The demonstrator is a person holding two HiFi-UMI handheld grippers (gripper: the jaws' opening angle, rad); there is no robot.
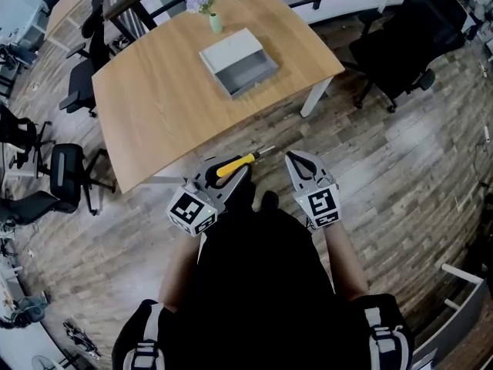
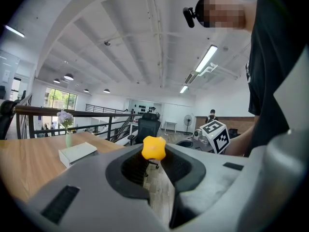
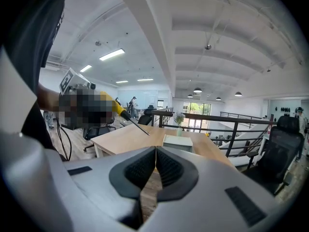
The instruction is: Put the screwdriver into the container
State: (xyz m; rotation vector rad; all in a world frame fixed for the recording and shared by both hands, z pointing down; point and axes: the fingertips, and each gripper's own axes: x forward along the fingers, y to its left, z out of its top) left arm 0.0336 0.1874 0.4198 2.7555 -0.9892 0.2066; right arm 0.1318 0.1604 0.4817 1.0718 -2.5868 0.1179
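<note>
1. My left gripper (image 1: 235, 174) is squeezed tight on the screwdriver (image 1: 235, 163). I hold it by its yellow handle. The thin metal tip sticks out toward the upper right of the head view.
2. In my left gripper view, the yellow end of the handle sits right between my two pads, in the middle of the frame.
3. My right gripper (image 1: 299, 163) is pressed shut with nothing in it. Its two pads touch each other.
4. Both grippers are in the lower middle of the head view, above the wood floor (image 1: 400, 176). They are side by side but do not touch.
5. The container (image 1: 223, 52) is a grey box. It sits on the table (image 1: 154, 106) in the upper middle of the head view, well apart from the screwdriver.
6. The screwdriver is not in the box.
7. A small vase (image 1: 215, 23) with flowers stands just beside the box, at its upper left.
8. A black chair (image 1: 400, 29) stands at the upper right.
</note>
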